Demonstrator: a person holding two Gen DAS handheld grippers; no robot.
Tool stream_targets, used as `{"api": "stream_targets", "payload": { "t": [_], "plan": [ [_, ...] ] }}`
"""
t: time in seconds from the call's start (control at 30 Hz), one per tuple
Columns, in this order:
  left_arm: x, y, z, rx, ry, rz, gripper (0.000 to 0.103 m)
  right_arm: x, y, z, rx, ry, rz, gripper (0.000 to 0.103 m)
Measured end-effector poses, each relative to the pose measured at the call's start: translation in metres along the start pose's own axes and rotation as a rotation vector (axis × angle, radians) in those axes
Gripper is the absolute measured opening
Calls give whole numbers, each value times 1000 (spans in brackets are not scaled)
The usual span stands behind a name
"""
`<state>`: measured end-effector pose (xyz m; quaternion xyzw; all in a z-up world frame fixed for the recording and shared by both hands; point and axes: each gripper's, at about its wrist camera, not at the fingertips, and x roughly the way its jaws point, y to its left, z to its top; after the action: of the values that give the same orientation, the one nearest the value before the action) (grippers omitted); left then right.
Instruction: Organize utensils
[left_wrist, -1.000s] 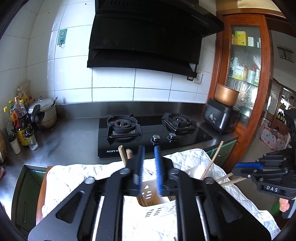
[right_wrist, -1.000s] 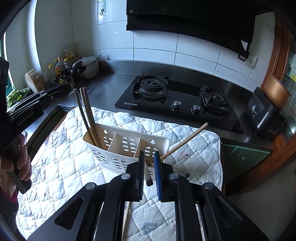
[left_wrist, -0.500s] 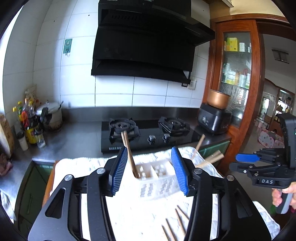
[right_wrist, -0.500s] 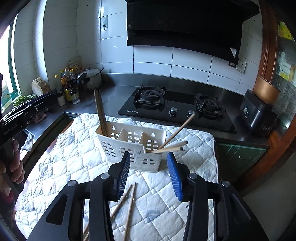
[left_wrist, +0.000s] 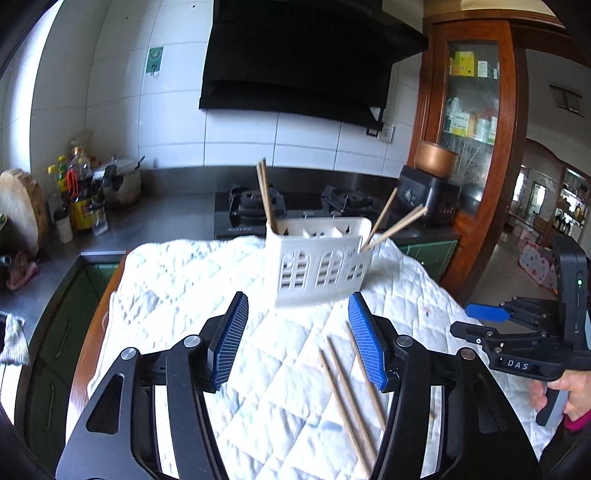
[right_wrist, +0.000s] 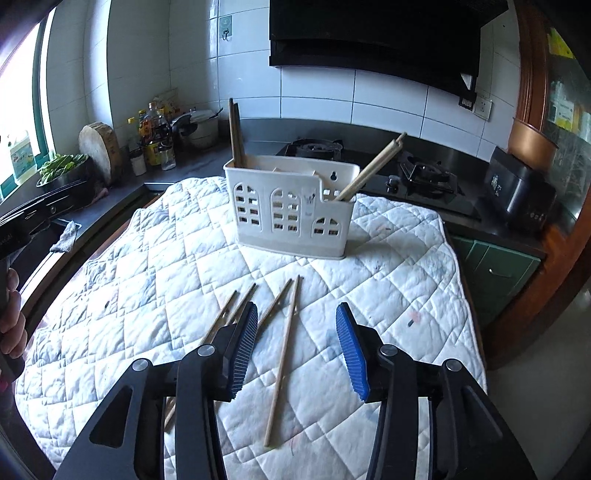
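A white plastic utensil holder stands upright on a white quilted cloth. Dark chopsticks stand in its left compartment and light ones lean out of its right compartment. Several loose wooden chopsticks lie on the cloth in front of the holder. My left gripper is open and empty, above the cloth short of the holder. My right gripper is open and empty, over the loose chopsticks.
A black gas stove sits behind the cloth. Oil bottles, a pot and a wooden chopping board stand at the back left. A black cooker stands at the right, by a wooden cabinet.
Both grippers opened and pulled back from the holder. Chopsticks now stand in the holder's end compartments, and the loose chopsticks on the cloth have come into view.
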<state>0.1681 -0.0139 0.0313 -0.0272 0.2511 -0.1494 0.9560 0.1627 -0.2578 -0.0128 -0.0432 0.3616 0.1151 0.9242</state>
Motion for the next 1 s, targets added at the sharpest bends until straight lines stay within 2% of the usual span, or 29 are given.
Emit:
{"api": "stream_targets", "payload": {
  "t": [0.23, 0.37, 0.7, 1.0],
  "plan": [
    [-9, 5, -39, -31, 38, 17, 57, 16, 7, -39, 39, 24, -5, 43],
    [-13, 8, -51, -48, 44, 28, 63, 22, 10, -51, 59, 35, 1, 43],
    [-12, 20, -79, -120, 90, 45, 66, 34, 21, -68, 69, 50, 3, 42],
    [-15, 30, -90, -162, 101, 63, 67, 47, 23, -74, 86, 80, 17, 38]
  ]
}}
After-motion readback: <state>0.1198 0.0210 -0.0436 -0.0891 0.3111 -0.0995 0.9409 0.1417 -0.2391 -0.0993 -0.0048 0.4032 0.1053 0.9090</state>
